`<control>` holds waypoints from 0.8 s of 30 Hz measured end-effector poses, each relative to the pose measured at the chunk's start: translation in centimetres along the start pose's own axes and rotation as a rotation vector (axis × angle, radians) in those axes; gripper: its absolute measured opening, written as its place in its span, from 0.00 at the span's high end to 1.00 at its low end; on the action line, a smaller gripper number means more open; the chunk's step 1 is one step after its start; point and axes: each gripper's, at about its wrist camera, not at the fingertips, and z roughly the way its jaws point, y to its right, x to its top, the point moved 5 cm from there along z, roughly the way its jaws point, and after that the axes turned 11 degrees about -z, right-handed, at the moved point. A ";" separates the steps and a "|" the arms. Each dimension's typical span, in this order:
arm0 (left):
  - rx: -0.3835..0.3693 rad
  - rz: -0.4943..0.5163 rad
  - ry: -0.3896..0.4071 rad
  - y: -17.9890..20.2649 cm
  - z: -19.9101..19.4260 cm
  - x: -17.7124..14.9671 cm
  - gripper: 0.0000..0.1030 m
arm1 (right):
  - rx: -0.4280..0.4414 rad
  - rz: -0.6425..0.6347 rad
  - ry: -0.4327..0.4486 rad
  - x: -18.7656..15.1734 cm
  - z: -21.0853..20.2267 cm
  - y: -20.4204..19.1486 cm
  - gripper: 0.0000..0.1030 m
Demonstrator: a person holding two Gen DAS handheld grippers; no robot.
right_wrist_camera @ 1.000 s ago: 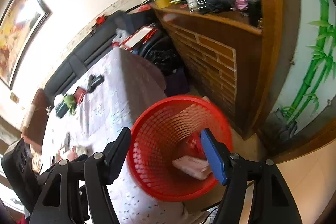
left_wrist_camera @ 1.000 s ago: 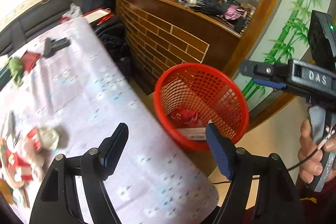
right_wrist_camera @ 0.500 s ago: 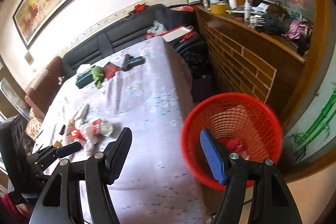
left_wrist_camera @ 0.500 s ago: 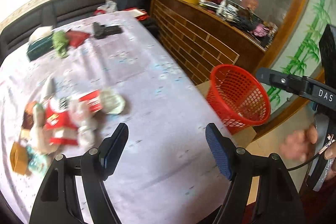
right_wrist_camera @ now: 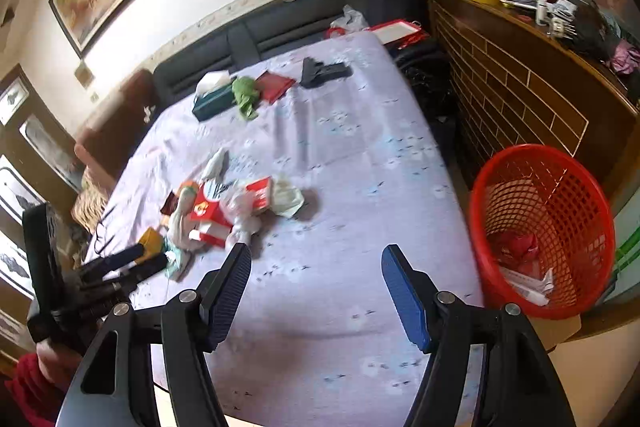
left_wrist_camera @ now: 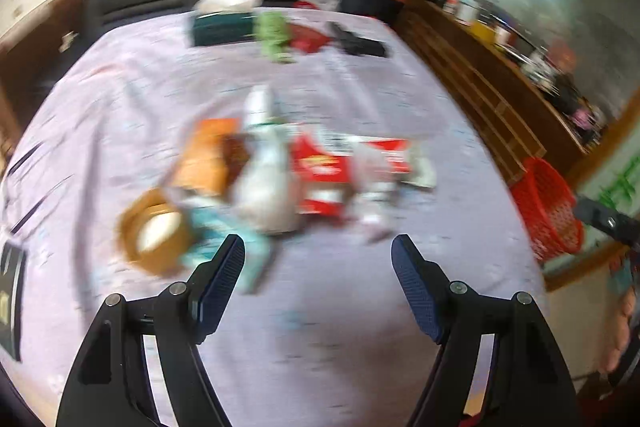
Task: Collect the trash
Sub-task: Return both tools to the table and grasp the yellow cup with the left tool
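The trash pile (right_wrist_camera: 224,215) lies on the lilac tablecloth (right_wrist_camera: 360,155), toward the table's left half and about midway along its length: red-and-white wrappers, crumpled white paper and plastic, an orange packet and a brown roll of tape (left_wrist_camera: 156,231) at the near-left end. The heap runs as a loose band, its long axis slanting from the tape roll at the near left to a pale crumpled wrapper (right_wrist_camera: 288,195) at the far right. The left gripper (left_wrist_camera: 318,267) hovers just short of the pile, fingers spread with nothing between them; this view is blurred. The right gripper (right_wrist_camera: 316,275) hangs over bare cloth to the right of the pile, also spread and empty. A broad stretch of clear cloth lies between the pile and the table's right edge. Beyond that edge stands the red mesh basket (right_wrist_camera: 560,187), tilted, with scraps already inside.
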 end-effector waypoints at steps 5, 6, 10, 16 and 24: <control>0.122 -0.126 -0.014 -8.5 0.3 1.7 0.28 | 0.026 0.015 -0.054 -0.3 2.5 -2.4 0.30; 0.134 -0.150 -0.029 -9.9 0.6 1.9 0.28 | 0.006 -0.006 -0.049 -0.2 2.7 -2.8 0.30; 0.136 -0.220 -0.098 -14.1 2.1 2.3 0.33 | -0.035 -0.075 -0.042 0.4 3.8 -5.0 0.30; 0.127 -0.233 -0.181 -15.9 5.2 2.2 0.51 | -0.047 -0.074 -0.066 0.8 5.1 -6.2 0.30; 0.144 -0.162 -0.193 -14.9 7.4 3.1 0.81 | -0.039 -0.062 -0.103 0.9 6.5 -6.9 0.30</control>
